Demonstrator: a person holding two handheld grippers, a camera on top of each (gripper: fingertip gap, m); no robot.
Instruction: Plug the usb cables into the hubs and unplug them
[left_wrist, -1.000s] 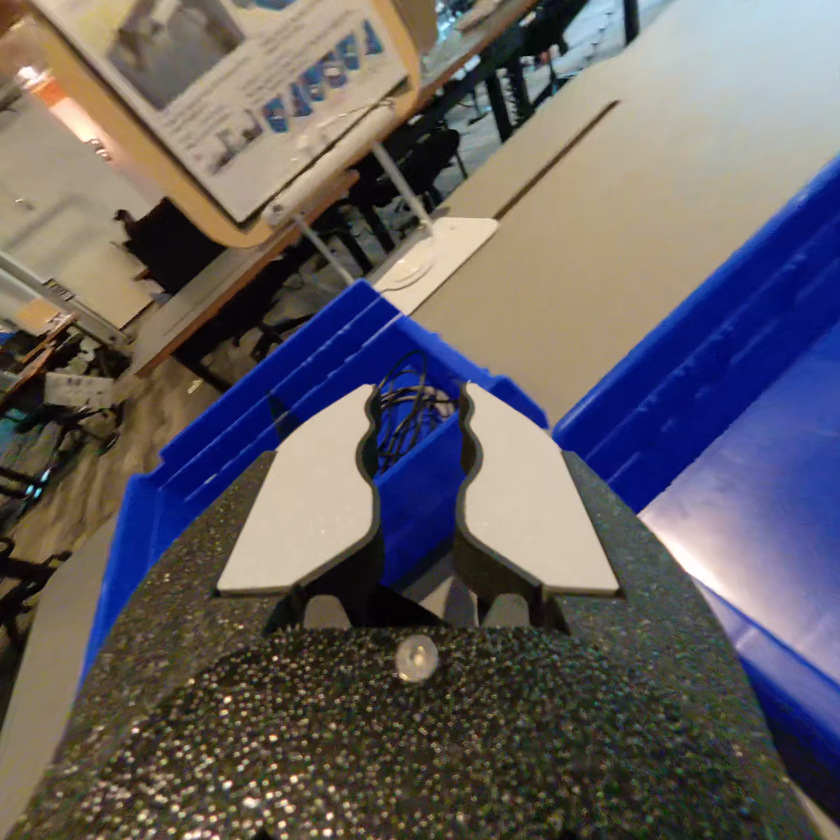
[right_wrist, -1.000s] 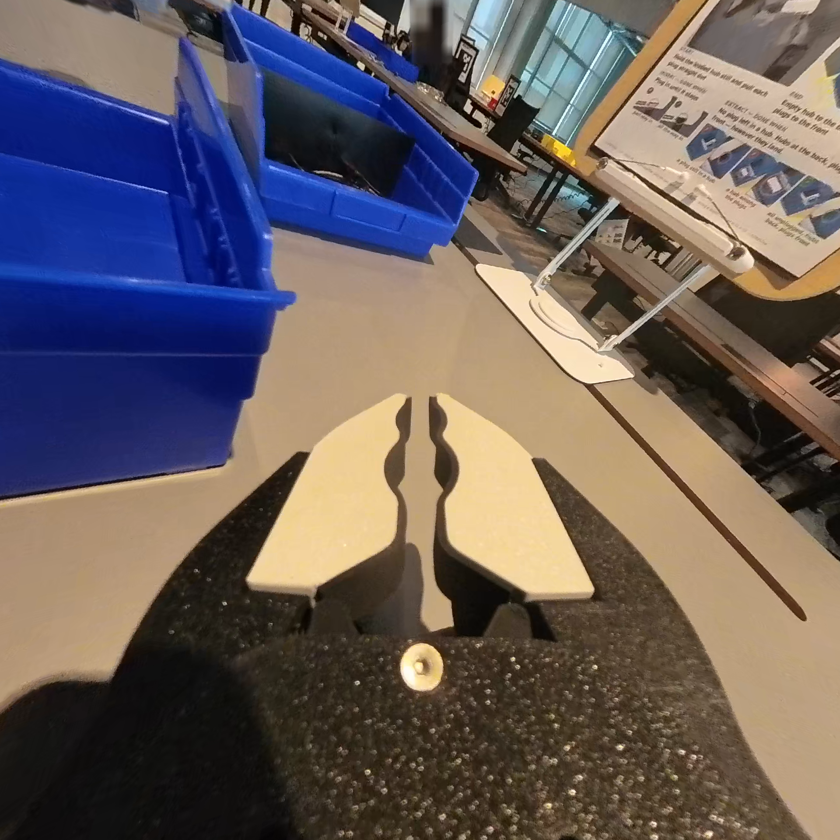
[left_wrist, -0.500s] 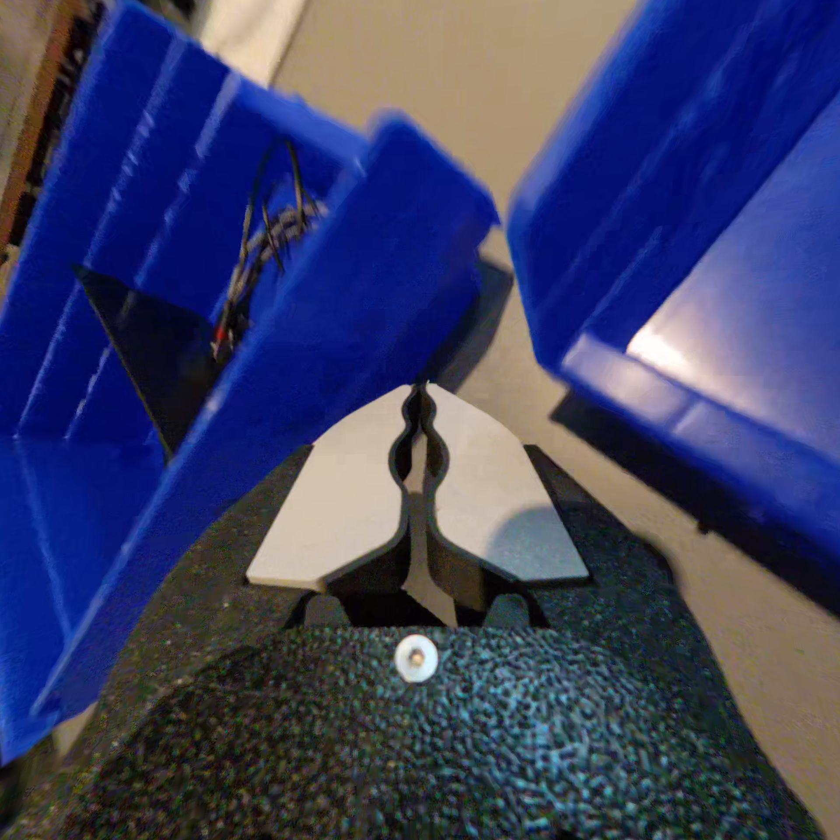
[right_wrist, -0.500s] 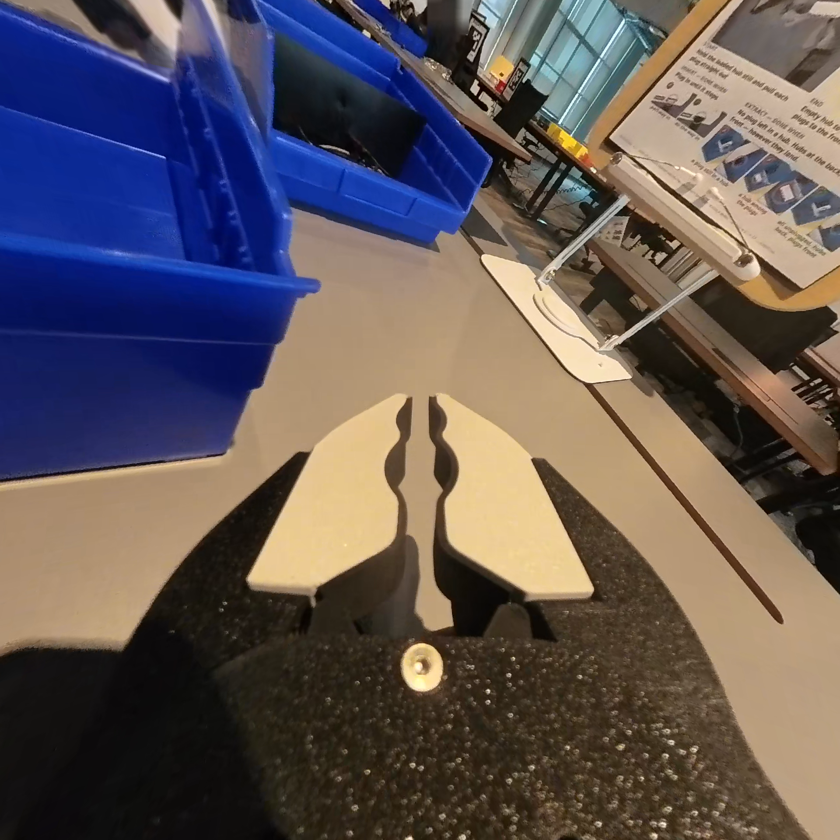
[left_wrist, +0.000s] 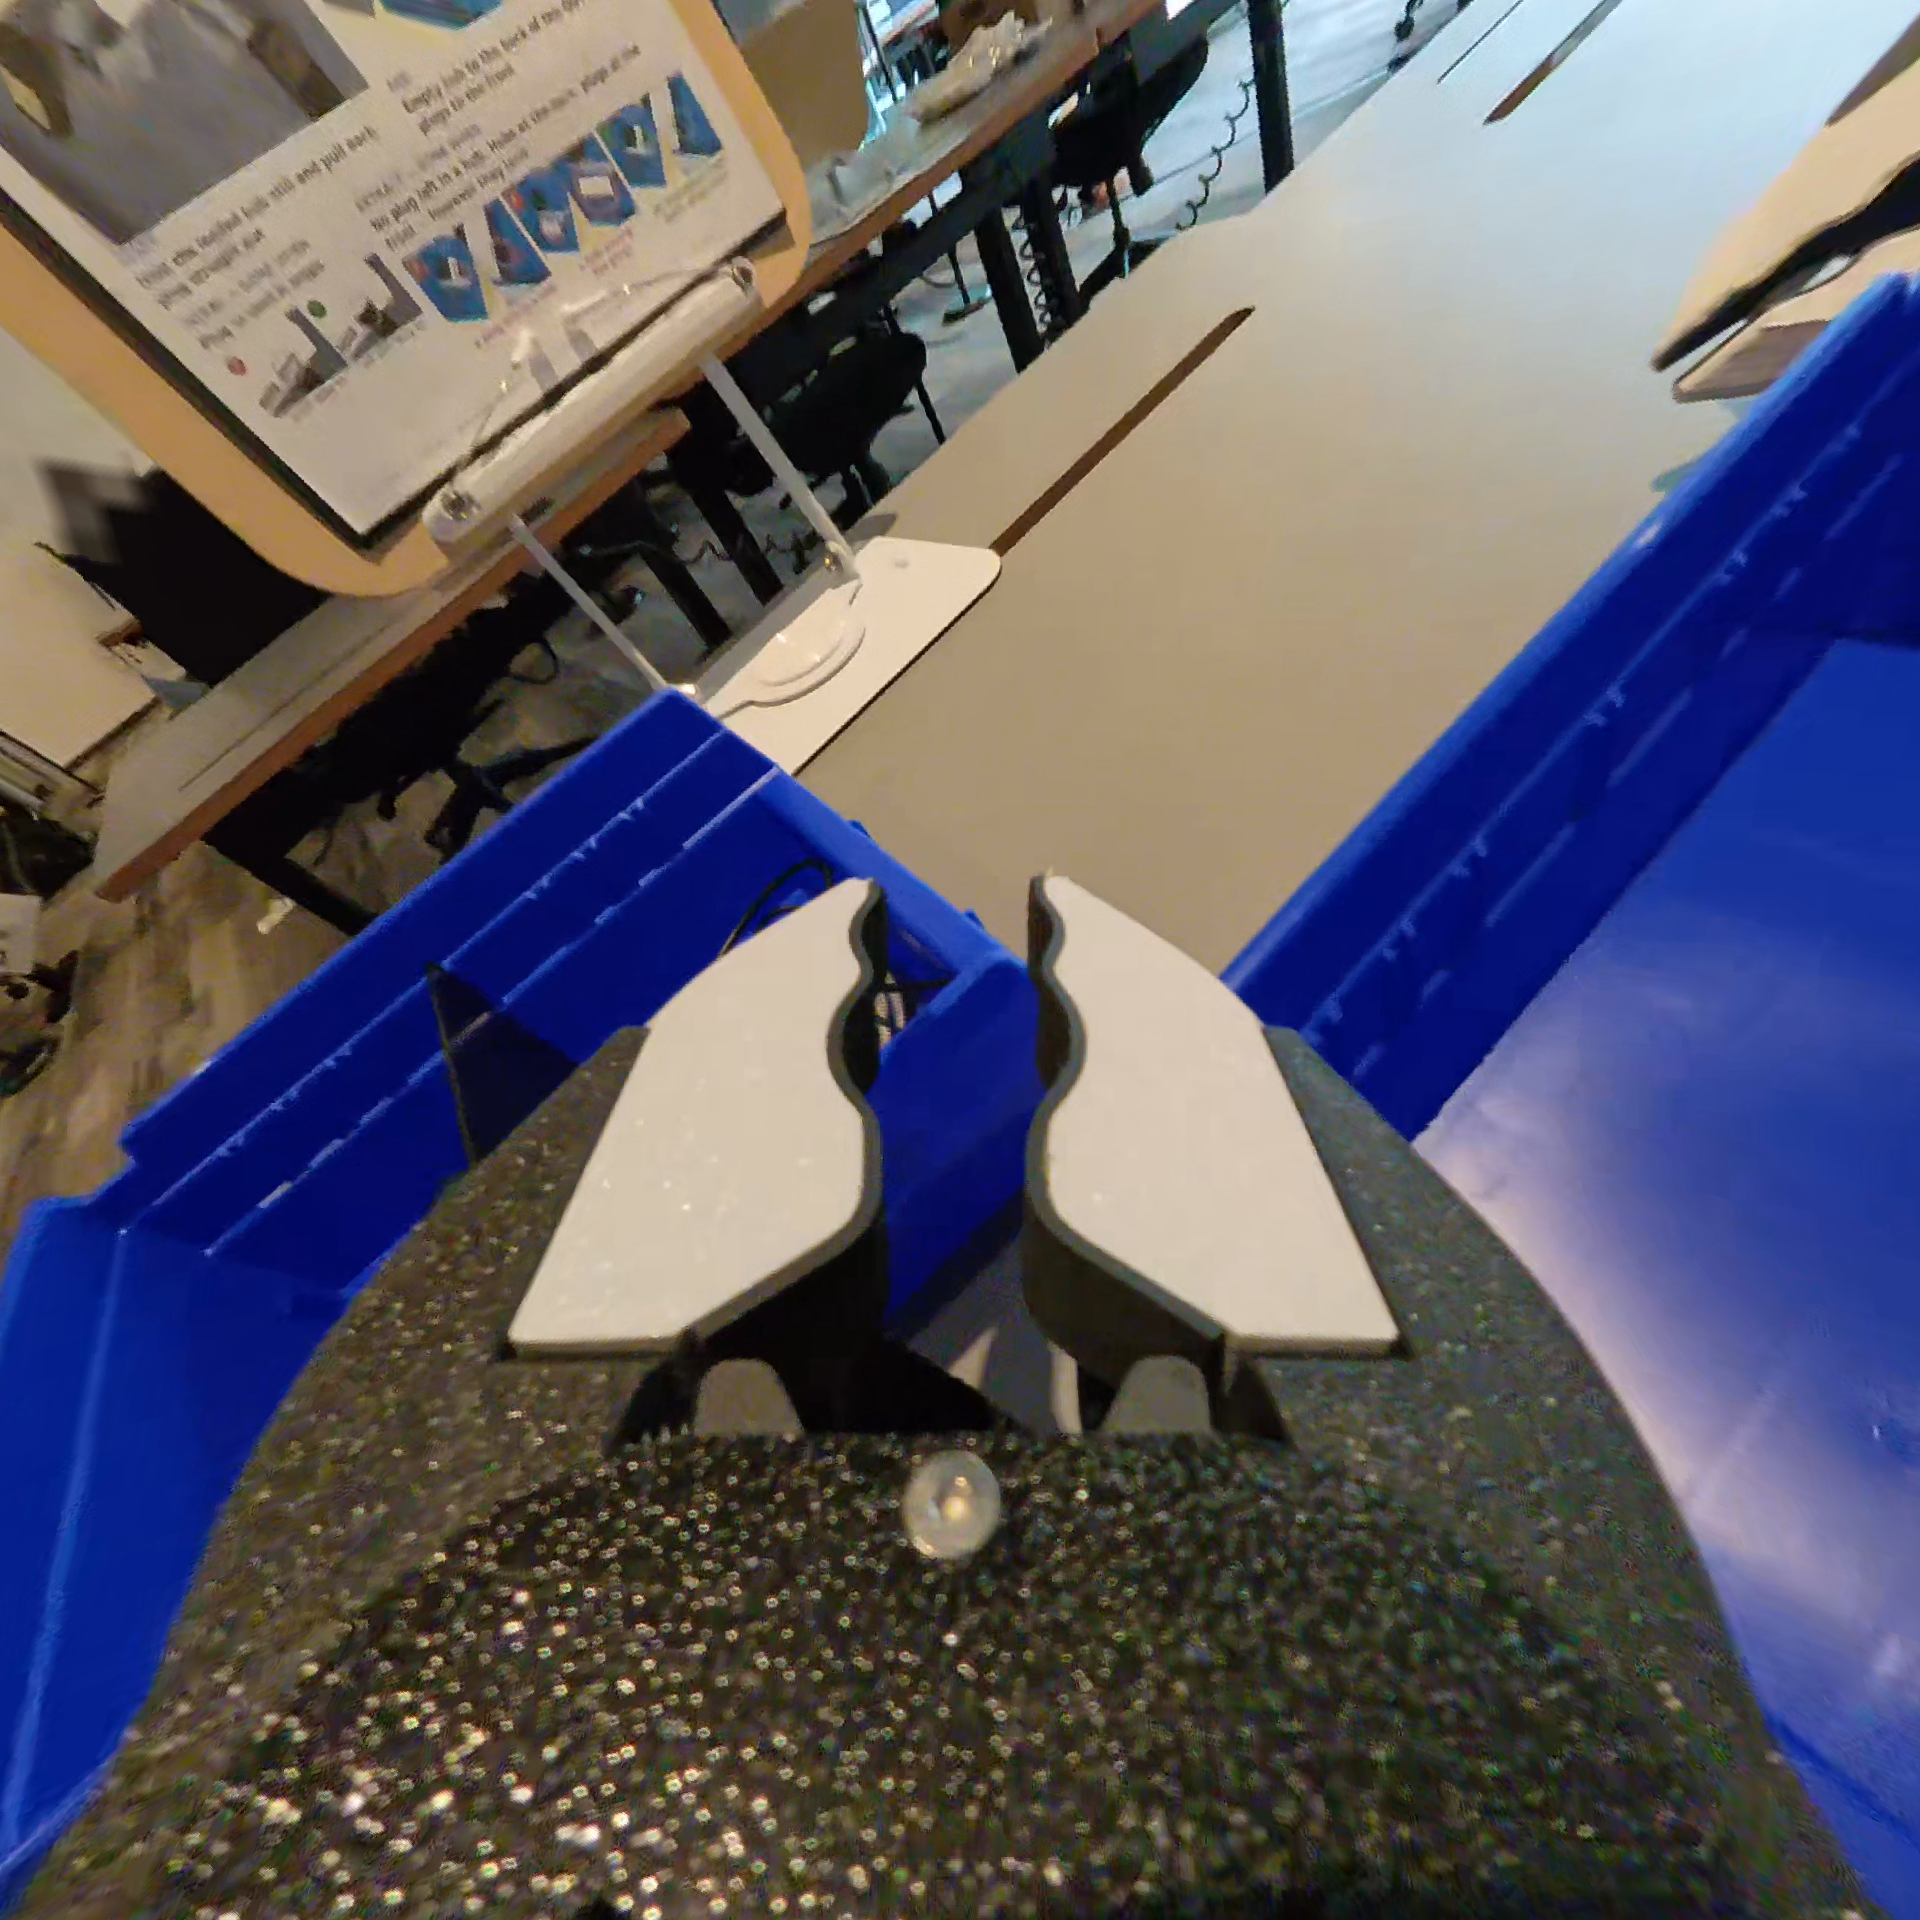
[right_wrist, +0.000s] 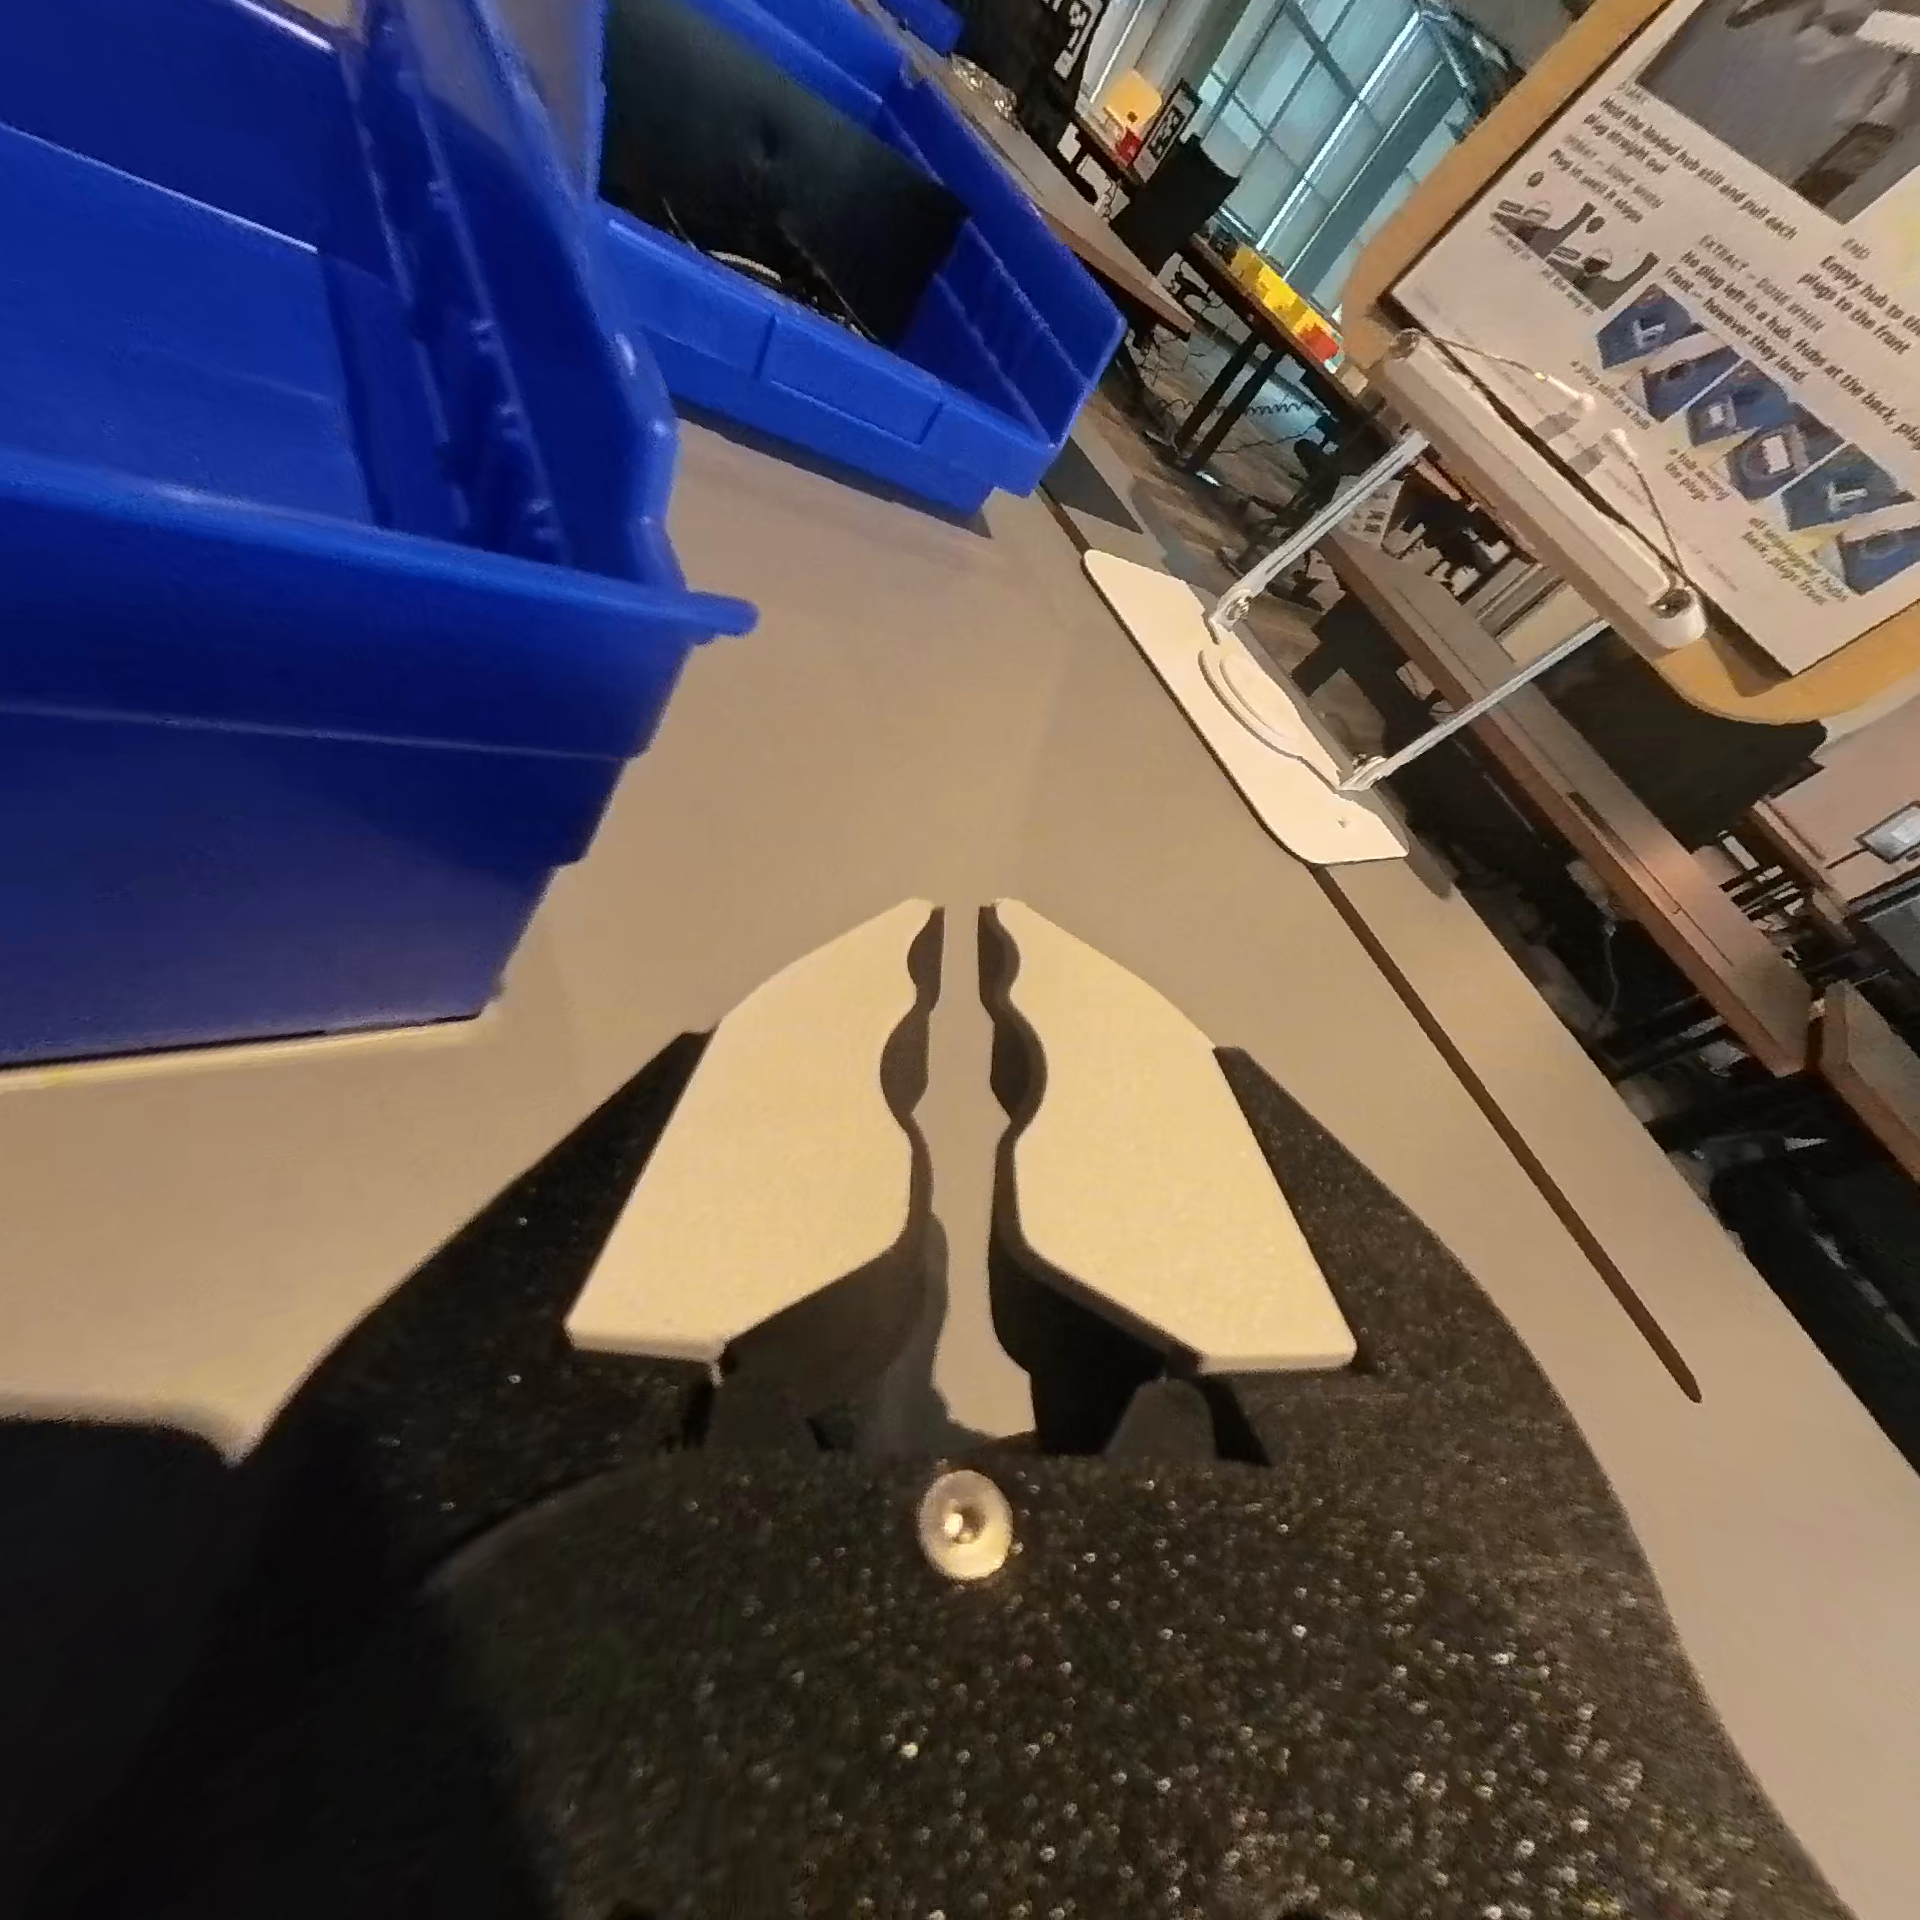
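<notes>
In the left wrist view my left gripper (left_wrist: 956, 904) is open and empty. It hovers over the near wall of a blue bin (left_wrist: 582, 935), where thin black cables (left_wrist: 774, 909) show just past the left fingertip. A second blue bin (left_wrist: 1558, 883) is at the right. In the right wrist view my right gripper (right_wrist: 958, 914) is shut with only a thin slit between its fingers. It holds nothing, low over the grey table (right_wrist: 935, 727). A blue bin (right_wrist: 312, 644) is at its left. A farther bin (right_wrist: 862, 395) holds dark cables. No hub shows.
A white stand base (left_wrist: 883, 623) sits on the table beyond the bins and carries a leaning instruction board (left_wrist: 416, 260); it also shows in the right wrist view (right_wrist: 1247, 707). A dark seam (right_wrist: 1507, 1122) runs along the table. Other desks and chairs stand behind. My right fingertips sit around 30 centimetres from my left ones.
My left gripper was shut and pointed down between the two bins half a second ago; now it is tilted up and open. My right gripper has crept forward, still shut.
</notes>
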